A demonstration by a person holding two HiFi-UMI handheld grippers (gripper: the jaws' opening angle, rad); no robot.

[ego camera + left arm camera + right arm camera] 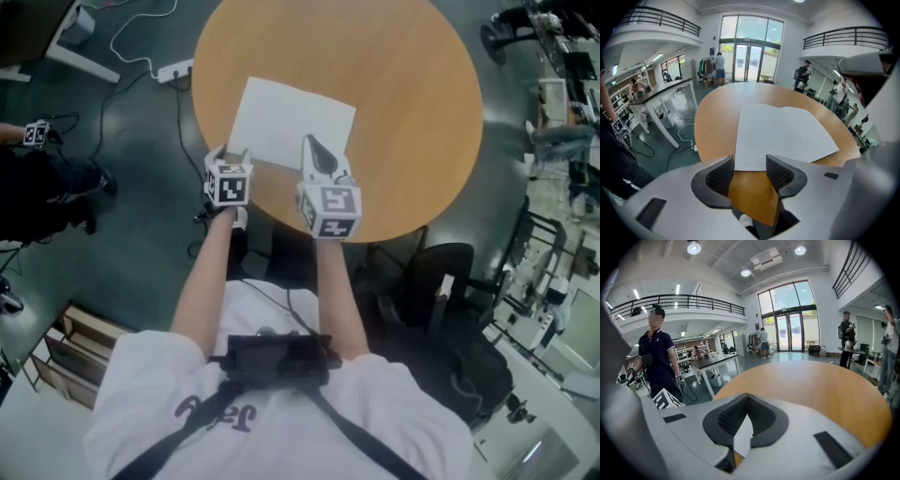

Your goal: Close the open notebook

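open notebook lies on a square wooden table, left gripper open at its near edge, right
No, the table is round, not square; the head view shows it. The open notebook lies on it, left gripper open at its near edge.

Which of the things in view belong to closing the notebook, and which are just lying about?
For the job: open notebook; round table under it; left gripper, jaws open; right gripper, jaws together.
Just lying about: power strip and white cable on the floor; black chair beside the table.
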